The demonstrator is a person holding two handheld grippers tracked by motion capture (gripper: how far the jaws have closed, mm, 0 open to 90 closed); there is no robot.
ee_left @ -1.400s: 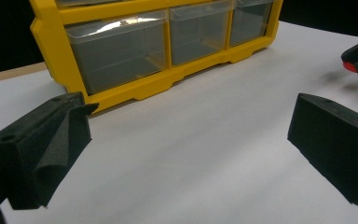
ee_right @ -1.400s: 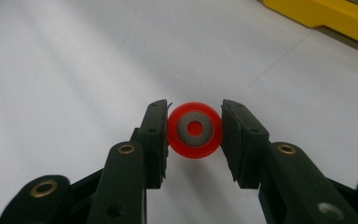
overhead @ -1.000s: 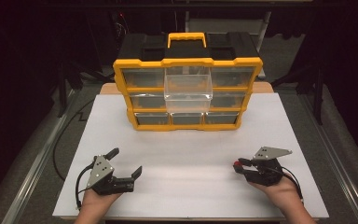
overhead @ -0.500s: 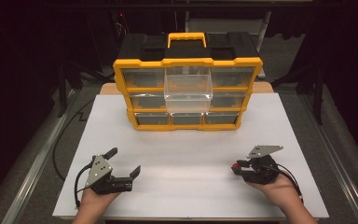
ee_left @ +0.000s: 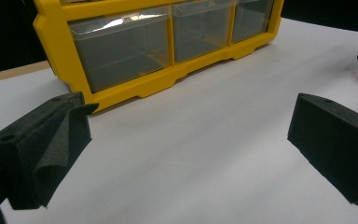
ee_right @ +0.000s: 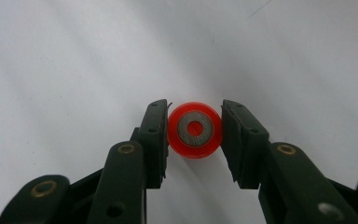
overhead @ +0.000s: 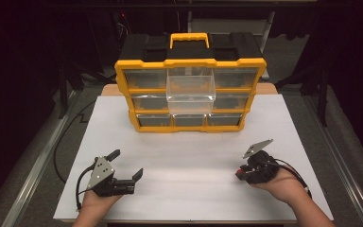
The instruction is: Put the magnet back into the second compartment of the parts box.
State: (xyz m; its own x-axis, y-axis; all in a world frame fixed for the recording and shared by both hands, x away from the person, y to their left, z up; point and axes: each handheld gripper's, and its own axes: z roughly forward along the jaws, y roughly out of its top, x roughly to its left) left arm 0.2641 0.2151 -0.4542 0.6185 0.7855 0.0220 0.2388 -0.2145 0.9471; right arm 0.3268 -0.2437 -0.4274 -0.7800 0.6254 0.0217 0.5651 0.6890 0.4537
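**Red wheel in the jaws, drawer open and waiting**

We judge the job to be about a third done. In the lower centre of the right gripper view we hold a small red wheel (ee_right: pixel 195 130) with a grey metal hub, pinched between the two black jaws of our right gripper (ee_right: pixel 195 133). The jaws stand narrow, one on each side of the wheel and touching its rim. In the high view the same gripper (overhead: pixel 242 171) sits low at the right of the frame, near the front edge of the white table (overhead: pixel 189 151), and a speck of red shows at its tip.

Our left gripper (overhead: pixel 127 165), at the lower left of the high view, holds nothing. Its jaws stand wide apart, and the left gripper view shows only bare table between them.

At the upper centre of the high view stands the yellow organizer (overhead: pixel 191 94). One clear drawer (overhead: pixel 191 87) in its middle column is pulled out toward us and looks empty, though we cannot be sure of that from here. The other drawers sit flush.

So the pick appears made and the drawer is open. What is left, as we read it, is to carry the wheel up the frame, well apart from where it is now, drop it in the drawer, and push the drawer shut.
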